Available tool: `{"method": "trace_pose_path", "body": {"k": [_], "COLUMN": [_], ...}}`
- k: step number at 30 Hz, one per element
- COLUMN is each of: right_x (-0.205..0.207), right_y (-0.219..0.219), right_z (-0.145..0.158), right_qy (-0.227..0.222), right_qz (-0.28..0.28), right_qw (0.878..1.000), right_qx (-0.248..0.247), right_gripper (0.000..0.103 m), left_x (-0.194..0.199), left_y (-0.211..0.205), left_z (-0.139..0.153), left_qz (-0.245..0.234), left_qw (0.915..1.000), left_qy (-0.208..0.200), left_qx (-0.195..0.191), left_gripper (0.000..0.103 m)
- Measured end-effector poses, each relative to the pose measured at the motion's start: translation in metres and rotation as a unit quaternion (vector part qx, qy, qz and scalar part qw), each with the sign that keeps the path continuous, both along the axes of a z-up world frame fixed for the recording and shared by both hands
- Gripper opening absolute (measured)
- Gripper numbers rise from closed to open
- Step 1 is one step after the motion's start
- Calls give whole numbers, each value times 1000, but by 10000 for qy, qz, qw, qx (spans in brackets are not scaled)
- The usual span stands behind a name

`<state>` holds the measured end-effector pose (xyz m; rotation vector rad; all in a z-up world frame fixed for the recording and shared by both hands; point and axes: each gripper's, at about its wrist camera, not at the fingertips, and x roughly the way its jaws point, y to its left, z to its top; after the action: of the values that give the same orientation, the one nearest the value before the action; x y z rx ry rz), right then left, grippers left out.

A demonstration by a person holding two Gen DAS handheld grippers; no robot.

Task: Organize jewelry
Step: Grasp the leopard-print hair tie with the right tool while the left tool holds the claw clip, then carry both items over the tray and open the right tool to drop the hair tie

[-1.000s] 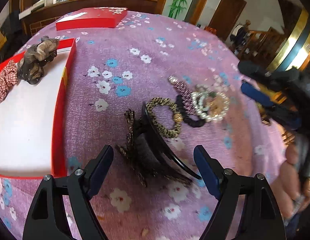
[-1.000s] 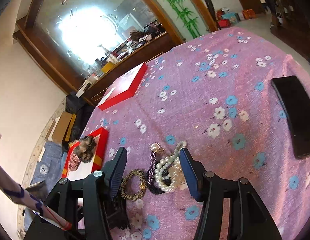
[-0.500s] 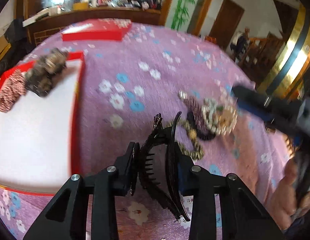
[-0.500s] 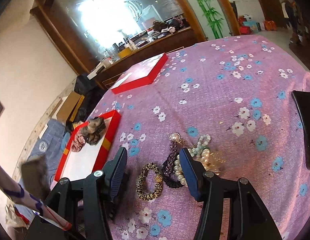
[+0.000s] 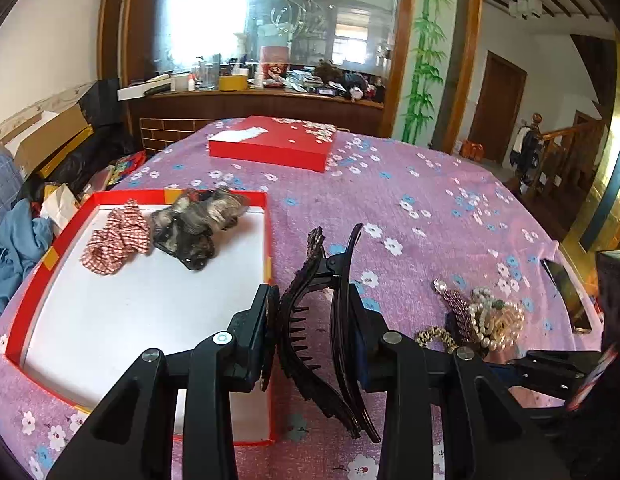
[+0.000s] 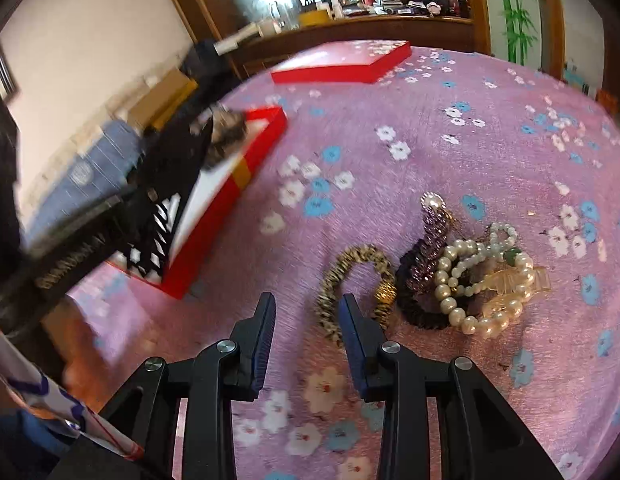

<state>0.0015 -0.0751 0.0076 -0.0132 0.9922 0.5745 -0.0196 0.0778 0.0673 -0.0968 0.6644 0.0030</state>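
At the left of the table (image 5: 429,208), an open red box (image 5: 268,248) with a white floor. Inside the box, at its far end, a red-checked scrunchie (image 5: 116,236) and, touching it on the right, a bulkier grey-brown scrunchie (image 5: 198,224). Beyond the box's far right corner and apart from it, a flat red lid (image 5: 270,144) with white blossoms. Just above the box's right wall, the left tongs (image 5: 310,296), clenched on a black hair claw (image 5: 306,320), pads pressing both of its sides, toothed edge showing between them, hinge end pointing away from the camera. In the right wrist view, blurred over the box's near edge, the same claw and tongs. Right of the box, over bare purple flowered cloth, the right tongs (image 6: 306,312), jaws just narrowed and pressing on nothing, with only the left arc of a leopard-print band (image 6: 349,260) showing beside the right finger. Farther right of the box, touching that band, a heap of jewelry lying on the cloth: a black ruffled band (image 6: 417,312), a purple beaded strand (image 6: 433,232) topped by a pearl, then pearl strings (image 6: 461,280) tangled with a clear amber piece. Farthest from the box, near the table's right edge, a dark phone (image 5: 565,292) lying flat.
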Motion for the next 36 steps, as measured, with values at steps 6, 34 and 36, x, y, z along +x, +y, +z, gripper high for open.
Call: {"method": "trace_pose_path", "body": {"k": [6,34,36], "right_x": [1,-2,-2], "right_y": [-4,-62,-62], "right_z": [-6,42,42], "right_qy": [-1,-432,-430], "right_qz": [-6,-899,-901], "right_qw": [10000,9801,9803], "right_qx": [-59,1717,1707], "right_gripper": [9,8,8], "left_x": [3,3,2], "left_y": [-8,-38,-38], "left_z": [-8,-21,-21], "left_qz": [-172,-615,-616], "left_qw": [9998,9975,9975], "left_qy": [69,114,110], "left_qx": [31,334,334], "left_gripper": [33,33,33]}}
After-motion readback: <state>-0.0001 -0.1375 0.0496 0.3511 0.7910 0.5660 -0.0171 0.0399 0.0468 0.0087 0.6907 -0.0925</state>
